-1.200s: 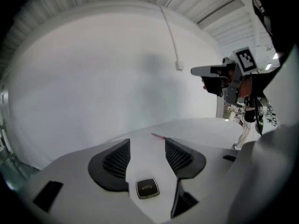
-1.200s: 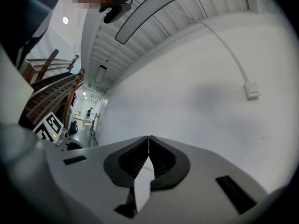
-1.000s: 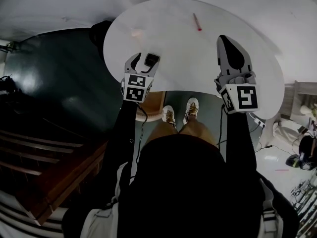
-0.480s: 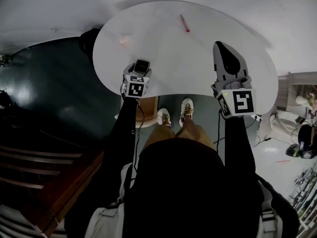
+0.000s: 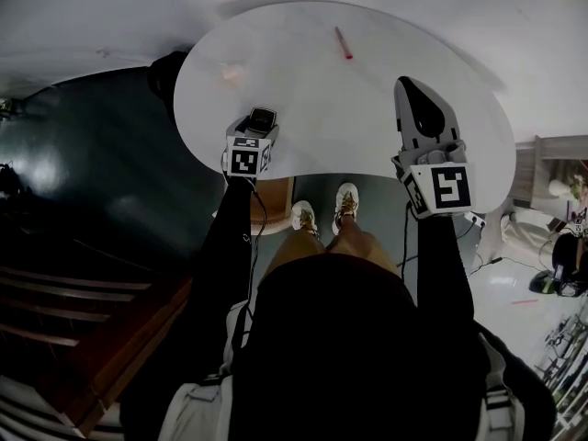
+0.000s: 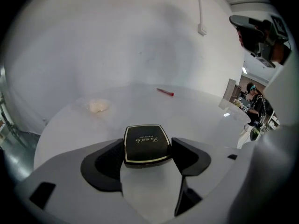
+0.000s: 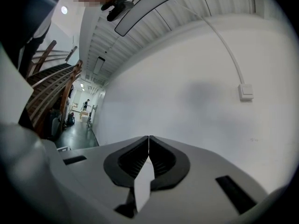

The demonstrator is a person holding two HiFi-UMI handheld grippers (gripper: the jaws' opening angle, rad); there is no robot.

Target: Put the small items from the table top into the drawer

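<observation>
A black square compact (image 6: 146, 144) with gold lettering lies flat between the jaws of my left gripper (image 6: 147, 148), whose pads touch its two sides. In the head view this gripper (image 5: 260, 122) is over the near left edge of the round white table (image 5: 367, 127). A red pen (image 5: 343, 42) lies at the table's far side, also in the left gripper view (image 6: 165, 92). A pale crumpled lump (image 5: 231, 73) sits far left on the table. My right gripper (image 5: 413, 79) hovers over the table's right part, shut and empty, pointing at the white wall (image 7: 148, 141).
A brown wooden part (image 5: 276, 196) shows under the table's near edge, by the person's shoes (image 5: 331, 208). Dark floor and wooden stairs (image 5: 83, 310) lie to the left. Cables and gear (image 5: 551, 274) are on the floor at the right.
The compact, tilted between the left jaws a second ago, now sits level, and the left gripper has drawn a little toward the table's near edge. The right gripper has kept its place.
</observation>
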